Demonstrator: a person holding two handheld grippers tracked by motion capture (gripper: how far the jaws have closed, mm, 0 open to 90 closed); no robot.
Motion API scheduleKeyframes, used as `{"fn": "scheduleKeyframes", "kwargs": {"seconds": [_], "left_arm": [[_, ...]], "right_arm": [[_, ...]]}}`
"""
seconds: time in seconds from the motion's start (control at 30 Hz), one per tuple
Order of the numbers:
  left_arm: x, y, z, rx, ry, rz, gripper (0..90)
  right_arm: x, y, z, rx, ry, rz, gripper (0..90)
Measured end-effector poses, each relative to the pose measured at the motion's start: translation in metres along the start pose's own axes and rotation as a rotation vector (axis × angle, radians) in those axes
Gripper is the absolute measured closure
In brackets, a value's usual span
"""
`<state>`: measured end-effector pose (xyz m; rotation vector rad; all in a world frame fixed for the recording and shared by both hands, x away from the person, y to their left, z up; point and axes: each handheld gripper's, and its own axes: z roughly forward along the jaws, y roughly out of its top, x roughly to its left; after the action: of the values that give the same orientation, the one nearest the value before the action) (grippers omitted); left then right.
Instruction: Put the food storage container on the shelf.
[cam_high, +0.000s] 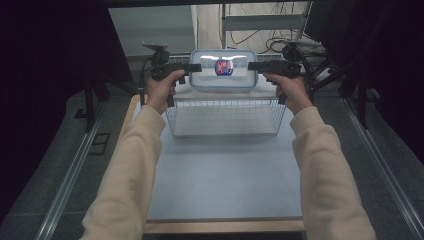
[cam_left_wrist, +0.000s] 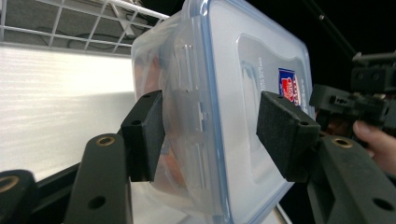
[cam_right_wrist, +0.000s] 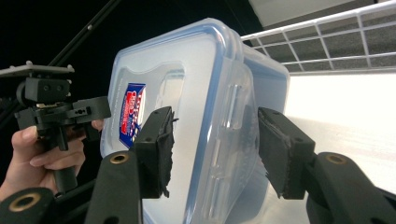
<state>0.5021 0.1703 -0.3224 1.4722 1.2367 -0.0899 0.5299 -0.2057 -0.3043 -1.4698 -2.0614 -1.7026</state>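
Observation:
A clear plastic container (cam_high: 223, 75) with a blue-rimmed lid and a red-and-blue label hangs tilted above the far rim of a wire basket (cam_high: 172, 120), lid toward the person. My left gripper (cam_high: 196, 67) is shut on its left end and my right gripper (cam_high: 252, 66) on its right end. In the left gripper view the jaws (cam_left_wrist: 210, 130) clamp the container (cam_left_wrist: 224, 93) with one pad on the lid and one on the base. The right gripper view shows its jaws (cam_right_wrist: 212, 149) pinching the container (cam_right_wrist: 187, 93) the same way. Something reddish shows faintly inside.
The white wire basket (cam_left_wrist: 93, 18) stands on the far half of the pale table (cam_high: 225, 175). Dark curtains flank both sides. Stands, cables and a shelf crowd the space behind the table. In each gripper view the other hand and its gripper (cam_right_wrist: 60, 109) show farther off.

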Motion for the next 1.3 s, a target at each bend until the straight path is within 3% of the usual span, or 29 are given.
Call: {"fn": "scheduleKeyframes", "kwargs": {"seconds": [0.17,0.33,0.47,0.6,0.73,0.9,0.93,1.13,1.3], "left_arm": [[0.006,0.003,0.008,-0.004,-0.001,-0.032,40.2],[0.012,0.004,0.011,-0.004,0.033,-0.031,39.3],[0.012,0.002,0.013,-0.007,0.020,-0.041,36.8],[0.008,-0.001,0.010,-0.035,0.016,-0.040,30.4],[-0.005,-0.005,-0.003,-0.077,0.024,0.024,27.6],[-0.021,-0.023,-0.024,-0.088,0.044,0.119,25.9],[-0.025,-0.030,-0.030,-0.084,0.052,0.150,25.6],[-0.039,-0.071,-0.058,-0.066,0.009,0.242,24.3],[-0.046,-0.113,-0.077,-0.048,-0.050,0.299,24.0]], "right_arm": [[-0.006,0.000,0.005,-0.022,-0.013,0.045,45.6],[-0.008,-0.003,0.010,-0.025,-0.084,0.059,41.1],[-0.007,-0.006,0.011,-0.069,-0.080,0.084,37.2],[0.001,-0.007,0.005,-0.115,-0.111,0.063,28.9],[0.011,-0.012,-0.010,-0.147,-0.112,-0.009,28.0],[0.019,-0.025,-0.028,-0.126,-0.082,-0.104,27.2],[0.021,-0.029,-0.031,-0.124,-0.077,-0.120,27.2],[0.031,-0.065,-0.050,-0.071,-0.062,-0.266,26.7],[0.034,-0.104,-0.067,-0.035,-0.032,-0.343,24.6]]}}
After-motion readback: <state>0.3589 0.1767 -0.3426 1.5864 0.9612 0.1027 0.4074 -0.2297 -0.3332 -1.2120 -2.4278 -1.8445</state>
